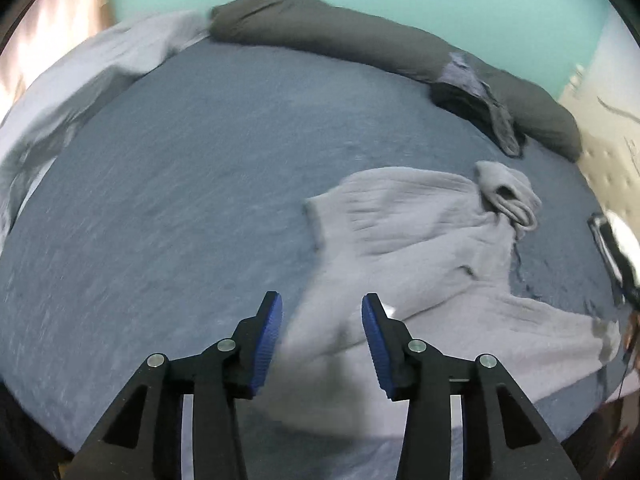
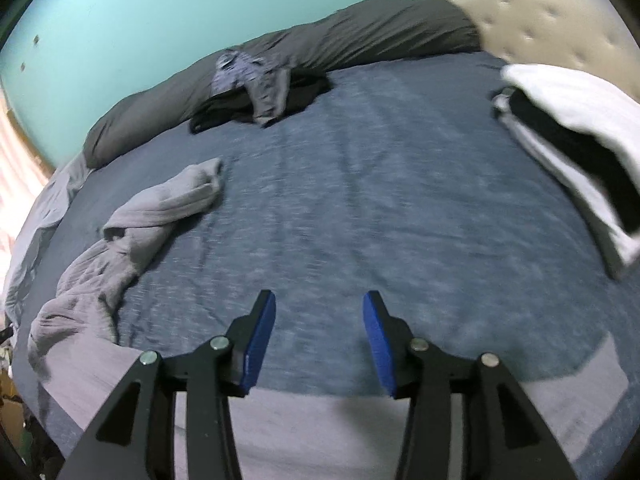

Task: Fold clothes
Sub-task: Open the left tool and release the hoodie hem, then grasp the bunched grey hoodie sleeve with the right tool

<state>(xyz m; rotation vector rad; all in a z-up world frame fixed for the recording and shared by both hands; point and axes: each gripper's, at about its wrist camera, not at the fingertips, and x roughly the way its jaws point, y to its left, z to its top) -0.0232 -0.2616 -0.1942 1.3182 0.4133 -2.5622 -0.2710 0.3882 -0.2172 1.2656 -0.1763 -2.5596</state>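
Left claw (image 1: 322, 312) parted over grey sweater (image 1: 420, 248), angled downward

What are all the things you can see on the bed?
sweater: one, light grey, spread out on the near part of the bed
bed sheet: one, blue-grey, covering the bed
long pillow: one, dark grey, along the far edge by the green wall
small clothes pile: one, black and patterned grey, against the long pillow
folded stack: one, white and black, right side near the headboard
left gripper: one, black with blue jaws, open above the sweater
right gripper: one, black with blue jaws, open over bare sheet
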